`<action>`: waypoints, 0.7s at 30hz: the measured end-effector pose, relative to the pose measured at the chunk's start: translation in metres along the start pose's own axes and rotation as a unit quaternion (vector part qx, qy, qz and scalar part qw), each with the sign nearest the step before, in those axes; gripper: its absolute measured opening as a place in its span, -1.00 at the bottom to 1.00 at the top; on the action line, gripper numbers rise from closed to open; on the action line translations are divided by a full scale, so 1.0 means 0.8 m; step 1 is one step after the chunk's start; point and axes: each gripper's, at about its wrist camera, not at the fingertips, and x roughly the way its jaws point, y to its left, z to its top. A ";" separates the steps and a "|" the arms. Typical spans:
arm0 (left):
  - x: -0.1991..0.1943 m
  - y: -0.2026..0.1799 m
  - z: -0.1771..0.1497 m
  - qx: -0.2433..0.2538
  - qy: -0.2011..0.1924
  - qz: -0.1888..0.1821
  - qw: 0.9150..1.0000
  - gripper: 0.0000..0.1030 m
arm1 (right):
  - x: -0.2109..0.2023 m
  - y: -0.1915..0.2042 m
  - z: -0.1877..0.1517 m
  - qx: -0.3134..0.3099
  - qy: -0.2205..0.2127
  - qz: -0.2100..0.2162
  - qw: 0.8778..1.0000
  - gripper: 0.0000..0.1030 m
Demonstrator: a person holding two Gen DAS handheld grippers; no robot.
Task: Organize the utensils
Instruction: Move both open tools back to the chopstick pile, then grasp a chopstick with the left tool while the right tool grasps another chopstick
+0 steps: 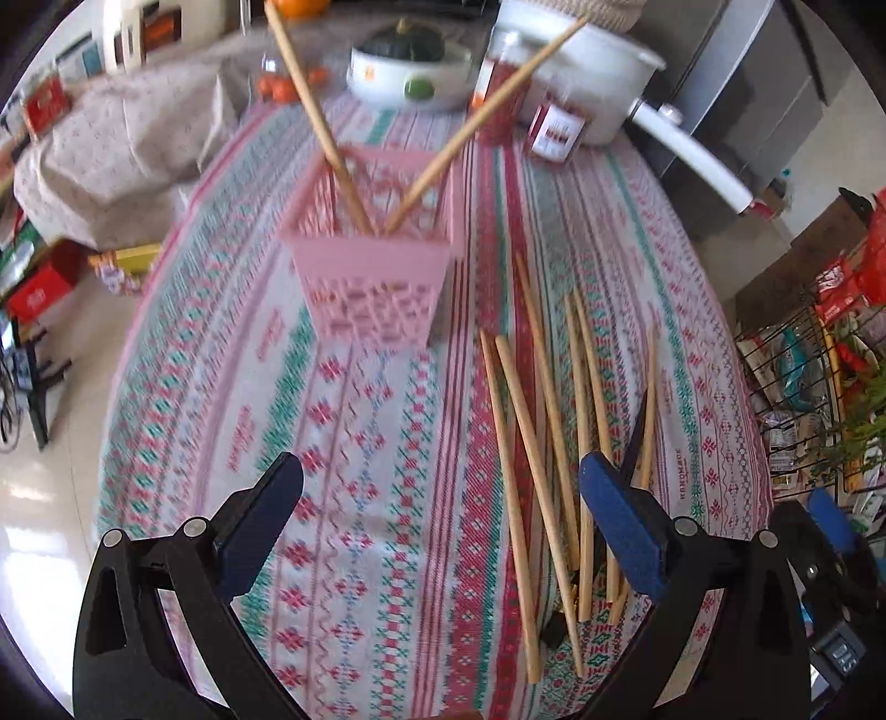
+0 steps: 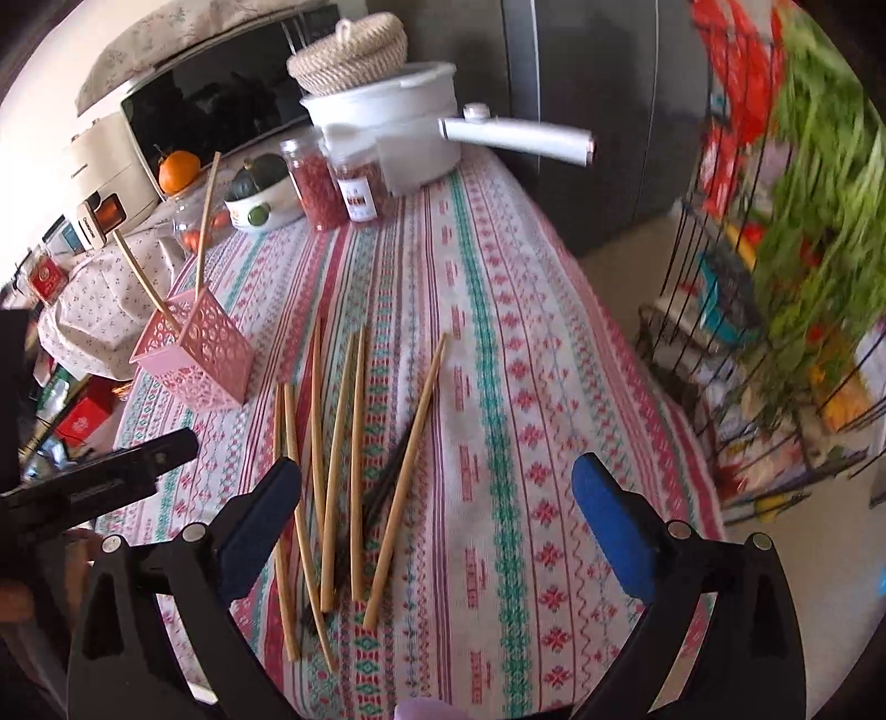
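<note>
**Loose chopsticks on the cloth, two already in the basket**

I see a loose bundle of pale wooden chopsticks (image 1: 545, 459) lying on the patterned tablecloth (image 1: 387, 443), slim tapered rods, some crossing each other. At least one dark chopstick (image 2: 387, 476) lies among them. Two more wooden chopsticks (image 1: 343, 166) stand tilted in the pink basket (image 1: 371, 277), leaning apart in a V. The basket is square plastic with lattice-cut walls, and it stands on the cloth near the bundle.

My left gripper (image 1: 440, 493) hangs above the cloth with its jaws spread wide and nothing between them; the bundle lies just under its right-hand blue pad. My right gripper (image 2: 437, 493) is likewise spread wide and empty, with the bundle below its left-hand pad.

At the far end of the table I make out a white saucepan (image 2: 387, 127) with a long handle, a woven lidded basket (image 2: 349, 52) on top, two jars of red contents (image 2: 338, 188), and a white bowl (image 1: 404, 75) holding a dark green squash.
</note>
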 end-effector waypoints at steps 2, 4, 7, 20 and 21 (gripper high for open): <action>0.012 0.001 -0.001 -0.020 0.016 0.000 1.000 0.86 | 0.012 -0.019 -0.001 0.033 0.030 0.022 0.999 0.85; 0.024 0.003 0.001 -0.048 0.022 0.006 0.999 0.86 | 0.023 -0.037 -0.003 0.069 0.061 0.038 0.995 0.85; 0.037 0.001 0.005 -0.069 0.024 0.017 0.997 0.86 | 0.041 -0.067 -0.006 0.139 0.103 0.065 0.983 0.85; 0.089 -0.029 0.015 -0.059 0.030 0.094 0.993 0.28 | 0.033 -0.090 -0.008 0.165 0.104 0.090 0.977 0.85; 0.093 -0.032 0.015 -0.059 0.031 0.098 0.993 0.15 | 0.033 -0.092 -0.008 0.168 0.105 0.090 0.976 0.85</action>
